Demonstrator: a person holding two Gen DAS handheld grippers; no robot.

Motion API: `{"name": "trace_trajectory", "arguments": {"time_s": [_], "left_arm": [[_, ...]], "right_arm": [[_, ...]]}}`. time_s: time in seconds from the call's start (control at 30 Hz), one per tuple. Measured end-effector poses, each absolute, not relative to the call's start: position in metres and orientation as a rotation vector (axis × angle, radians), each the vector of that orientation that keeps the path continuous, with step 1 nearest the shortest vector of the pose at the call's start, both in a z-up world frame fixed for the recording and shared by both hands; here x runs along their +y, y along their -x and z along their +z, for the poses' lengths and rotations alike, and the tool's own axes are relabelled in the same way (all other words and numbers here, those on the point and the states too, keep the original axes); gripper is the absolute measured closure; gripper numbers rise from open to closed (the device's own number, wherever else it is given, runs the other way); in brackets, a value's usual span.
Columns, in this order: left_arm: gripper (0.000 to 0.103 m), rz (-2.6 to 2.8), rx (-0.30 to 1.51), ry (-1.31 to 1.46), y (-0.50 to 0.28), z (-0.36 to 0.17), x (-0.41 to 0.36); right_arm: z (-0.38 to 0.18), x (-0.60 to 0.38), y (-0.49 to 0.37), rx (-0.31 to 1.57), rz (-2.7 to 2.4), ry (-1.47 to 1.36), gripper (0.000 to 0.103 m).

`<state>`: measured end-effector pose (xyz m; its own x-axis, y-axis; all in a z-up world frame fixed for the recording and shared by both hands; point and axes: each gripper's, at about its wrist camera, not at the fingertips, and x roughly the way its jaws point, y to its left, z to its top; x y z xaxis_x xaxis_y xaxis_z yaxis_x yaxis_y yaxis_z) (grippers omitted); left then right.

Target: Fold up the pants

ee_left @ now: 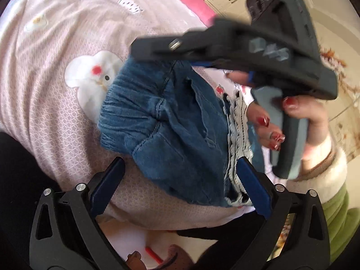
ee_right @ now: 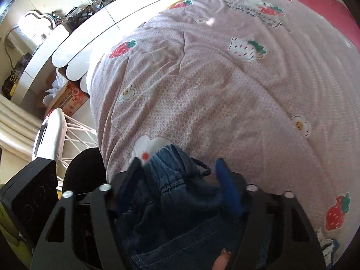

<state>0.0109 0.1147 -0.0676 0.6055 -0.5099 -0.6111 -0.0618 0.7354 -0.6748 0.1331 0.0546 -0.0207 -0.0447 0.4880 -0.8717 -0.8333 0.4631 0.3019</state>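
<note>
folded denim pants (ee_left: 171, 135) on pink bedspread (ee_left: 56, 72); both grippers spread wide

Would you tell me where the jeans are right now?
The jeans lie bunched on the pink quilt in the left wrist view, between the open left gripper and the right gripper above.

The pants (ee_left: 171, 121) lie on the bedspread (ee_left: 56, 94), between the left gripper (ee_left: 180, 175) and right gripper (ee_right: 180, 173).
</note>
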Motion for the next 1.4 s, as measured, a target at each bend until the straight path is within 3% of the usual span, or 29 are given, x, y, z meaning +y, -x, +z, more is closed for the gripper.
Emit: {"name": "trace_trajectory", "arguments": {"time_s": [0.1, 0.13, 0.2, 0.3, 0.33, 0.6, 0.9, 1.0, 1.4], "left_arm": [[0.022, -0.27, 0.89, 0.748, -0.015, -0.07, 0.121], [0.026, -0.264, 0.893, 0.76, -0.016, -0.071, 0.124], [0.05, -0.253, 0.887, 0.758, -0.015, -0.07, 0.127], [0.067, -0.279, 0.879, 0.761, -0.015, -0.063, 0.125], [0.067, -0.284, 0.869, 0.746, -0.015, -0.058, 0.122], [0.068, -0.359, 0.8, 0.578, -0.018, -0.006, 0.075], [0.066, -0.439, 0.841, 0.393, -0.029, 0.01, -0.011], [0.056, -0.456, 0.863, 0.348, -0.039, 0.002, -0.035], [0.036, -0.502, 0.912, 0.208, -0.034, -0.014, -0.099]], "right_arm": [[-0.028, 0.054, -0.132, 1.199, 1.101, 0.345, 0.071], [-0.025, 0.05, -0.133, 1.189, 1.108, 0.323, 0.072], [-0.011, 0.039, -0.133, 1.156, 1.128, 0.268, 0.073], [0.01, 0.015, -0.132, 1.109, 1.158, 0.178, 0.074], [0.016, 0.008, -0.132, 1.097, 1.161, 0.158, 0.074], [0.064, -0.084, -0.124, 0.95, 1.117, 0.043, 0.074], [0.054, -0.181, -0.123, 0.913, 1.002, -0.042, 0.074], [0.039, -0.206, -0.122, 0.927, 0.973, -0.077, 0.074], [-0.003, -0.272, -0.113, 0.954, 0.881, -0.157, 0.071]]}}
